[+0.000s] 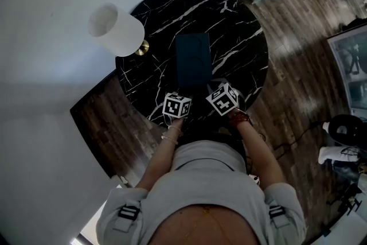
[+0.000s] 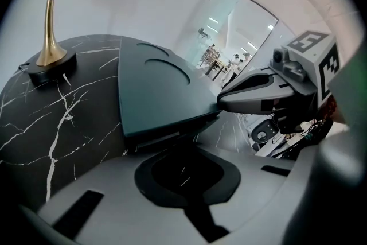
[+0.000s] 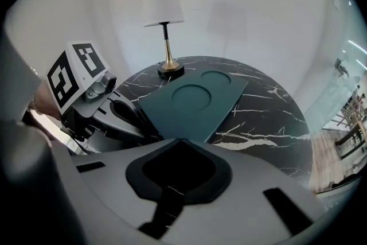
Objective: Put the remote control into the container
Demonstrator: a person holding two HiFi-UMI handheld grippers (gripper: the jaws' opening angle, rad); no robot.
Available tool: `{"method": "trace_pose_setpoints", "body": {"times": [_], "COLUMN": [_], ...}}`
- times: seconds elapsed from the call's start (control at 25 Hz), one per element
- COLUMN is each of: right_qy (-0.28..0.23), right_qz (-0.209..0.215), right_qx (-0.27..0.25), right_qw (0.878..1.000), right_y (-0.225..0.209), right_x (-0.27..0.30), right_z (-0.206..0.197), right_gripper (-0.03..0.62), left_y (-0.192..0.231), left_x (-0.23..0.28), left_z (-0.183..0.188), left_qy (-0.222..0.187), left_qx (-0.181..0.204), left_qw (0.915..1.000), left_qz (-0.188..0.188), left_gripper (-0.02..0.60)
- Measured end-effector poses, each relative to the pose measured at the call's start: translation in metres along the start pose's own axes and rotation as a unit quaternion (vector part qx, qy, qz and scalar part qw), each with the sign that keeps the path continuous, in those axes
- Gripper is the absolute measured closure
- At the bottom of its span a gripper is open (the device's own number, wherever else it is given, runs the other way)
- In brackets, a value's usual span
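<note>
Now, arms: both your forearms reach forward from the torso, wrists close together over the near rim of the black marble table.
Left gripper: you tilt it forward and down, marker cube up, at the near left corner of the container; its jaws look drawn together, tips lost in the shadow of the container's edge.
Right gripper: same downward slant, just beside the left one, jaws closed tight, tip touching the container's near edge.
Container: dark teal, flat, mid-table, lengthwise away from you.
Lamp: far left of the table, well apart from both grippers.
</note>
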State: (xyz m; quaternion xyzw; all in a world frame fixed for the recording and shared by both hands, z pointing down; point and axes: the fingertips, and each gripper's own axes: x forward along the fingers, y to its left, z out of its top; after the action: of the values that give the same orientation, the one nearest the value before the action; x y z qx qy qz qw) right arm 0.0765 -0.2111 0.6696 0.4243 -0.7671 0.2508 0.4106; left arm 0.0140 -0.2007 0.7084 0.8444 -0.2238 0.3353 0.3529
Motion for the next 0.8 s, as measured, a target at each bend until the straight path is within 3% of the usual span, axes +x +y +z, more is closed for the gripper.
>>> {"method": "trace_pose_setpoints", "body": {"times": [0.8], "right_qy": [-0.014], "right_qz": [-0.015], "right_qx": [0.001], "right_qw": [1.000], "right_y": [0.000], "right_x": [-0.002], "right_z": [0.000], "right_gripper": [0.582], "left_y": [-0.002], "left_x": [-0.013], "left_z": [0.003], "left_qy": [-0.011], "left_qx": [0.005], "left_qw": [0.9999], "left_qz": [0.008], "left_gripper": [0.580]}}
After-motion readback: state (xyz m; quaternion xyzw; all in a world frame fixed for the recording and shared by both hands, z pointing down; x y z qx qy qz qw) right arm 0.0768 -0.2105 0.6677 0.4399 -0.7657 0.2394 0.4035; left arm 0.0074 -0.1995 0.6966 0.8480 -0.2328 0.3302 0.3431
